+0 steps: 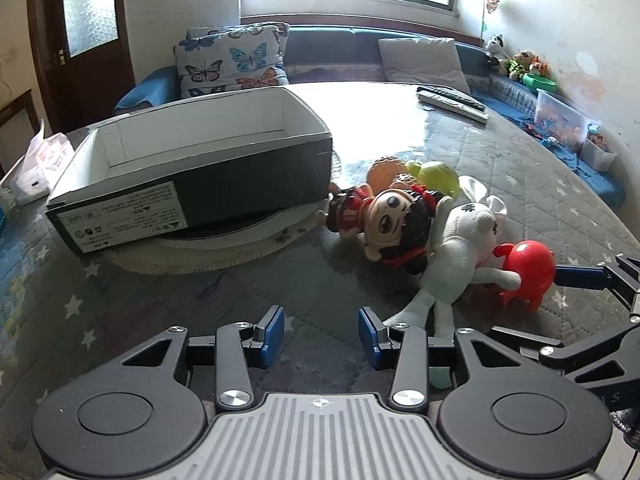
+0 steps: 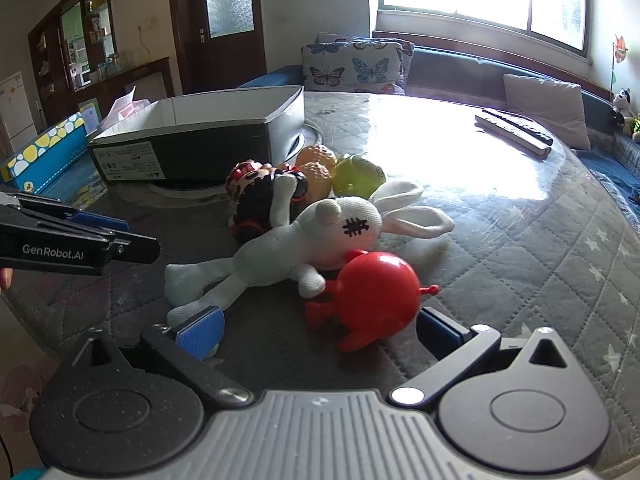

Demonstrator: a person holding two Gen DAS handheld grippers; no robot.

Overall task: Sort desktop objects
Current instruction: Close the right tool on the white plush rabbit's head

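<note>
A pile of toys lies on the quilted table: a white plush rabbit (image 1: pixel 464 256) (image 2: pixel 320 236), a red plastic toy (image 1: pixel 528 272) (image 2: pixel 374 300), a doll with black hair (image 1: pixel 392 224) (image 2: pixel 264 200), orange balls (image 2: pixel 316 164) and a green toy (image 1: pixel 436 174) (image 2: pixel 358 176). An empty open shoe box (image 1: pixel 192 168) (image 2: pixel 200 136) stands left of them. My left gripper (image 1: pixel 322 336) is open and empty, over bare table in front of the box. My right gripper (image 2: pixel 320 328) is wide open, its fingers either side of the red toy, apart from it.
Remote controls (image 1: pixel 452 102) (image 2: pixel 516 130) lie at the far right of the table. A white bag (image 1: pixel 44 160) sits left of the box. A sofa with butterfly cushions (image 1: pixel 232 60) runs behind the table, under the window. A colourful box (image 2: pixel 44 156) is at the left.
</note>
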